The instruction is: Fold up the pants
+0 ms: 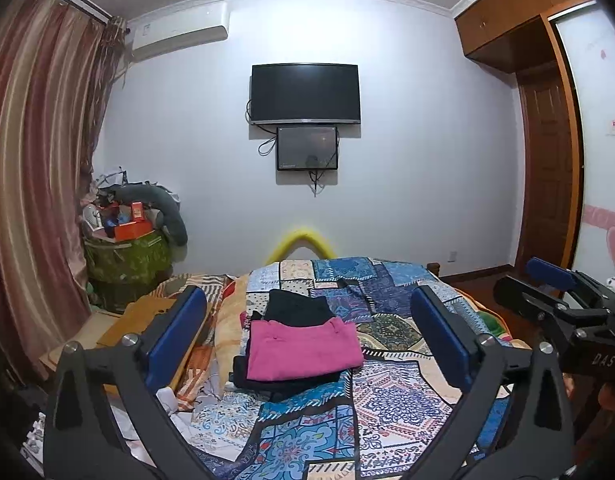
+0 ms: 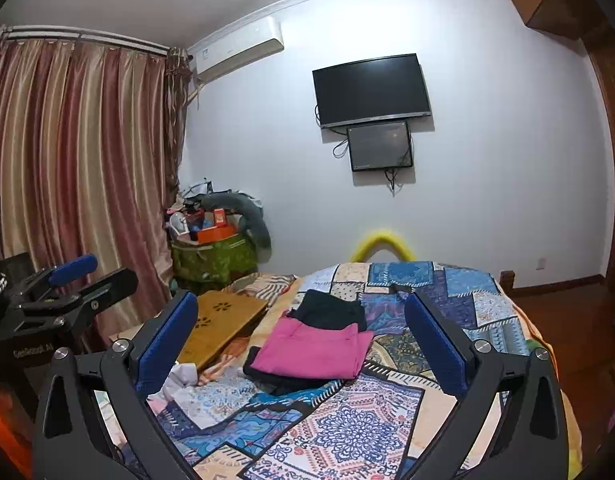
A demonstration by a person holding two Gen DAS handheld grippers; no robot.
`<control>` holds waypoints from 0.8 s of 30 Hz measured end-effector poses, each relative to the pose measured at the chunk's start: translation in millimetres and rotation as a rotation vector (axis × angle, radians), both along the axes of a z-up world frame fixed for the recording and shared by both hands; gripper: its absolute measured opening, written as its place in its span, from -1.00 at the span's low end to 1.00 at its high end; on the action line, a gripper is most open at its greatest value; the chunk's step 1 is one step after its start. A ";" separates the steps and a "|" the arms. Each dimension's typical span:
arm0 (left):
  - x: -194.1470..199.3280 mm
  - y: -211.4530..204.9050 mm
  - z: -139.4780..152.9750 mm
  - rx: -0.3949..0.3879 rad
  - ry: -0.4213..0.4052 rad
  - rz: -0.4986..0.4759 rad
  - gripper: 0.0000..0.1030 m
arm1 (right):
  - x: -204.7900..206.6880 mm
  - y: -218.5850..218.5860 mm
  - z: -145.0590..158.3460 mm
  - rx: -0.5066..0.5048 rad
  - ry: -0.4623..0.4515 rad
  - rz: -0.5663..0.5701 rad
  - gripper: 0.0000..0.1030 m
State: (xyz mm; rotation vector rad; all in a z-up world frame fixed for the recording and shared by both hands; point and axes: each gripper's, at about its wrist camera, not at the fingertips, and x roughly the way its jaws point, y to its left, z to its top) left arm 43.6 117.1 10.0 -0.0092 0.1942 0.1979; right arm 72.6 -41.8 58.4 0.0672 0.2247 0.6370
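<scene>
The pink pants (image 1: 303, 350) cover most of a dark garment (image 1: 297, 308) behind and under them on the bed (image 1: 387, 400), so its kind cannot be told. In the left wrist view the picture's right edge cuts off the right gripper (image 1: 547, 280). Items heaped in the green basket (image 2: 215, 260) beyond the bed are too small to identify.

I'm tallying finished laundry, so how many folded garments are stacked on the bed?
3 visible: a folded pink garment on top, a folded black garment behind it toward the wall, and a dark folded garment beneath the pink one. More could be hidden underneath.
</scene>
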 end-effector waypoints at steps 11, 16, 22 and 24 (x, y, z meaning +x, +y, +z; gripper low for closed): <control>1.2 1.8 -2.8 -0.013 0.013 -0.019 1.00 | -6.4 -1.5 0.2 0.001 -0.012 0.002 0.99; 3.9 3.4 -5.7 -0.019 0.019 -0.017 1.00 | -7.8 -0.6 -2.4 -0.009 -0.015 -0.009 0.99; 6.4 7.0 -8.6 -0.032 0.029 -0.014 1.00 | -7.3 1.9 -3.0 -0.021 -0.011 -0.012 0.99; 8.0 8.0 -9.2 -0.038 0.035 -0.015 1.00 | -7.3 2.8 -2.8 -0.026 -0.011 -0.014 0.99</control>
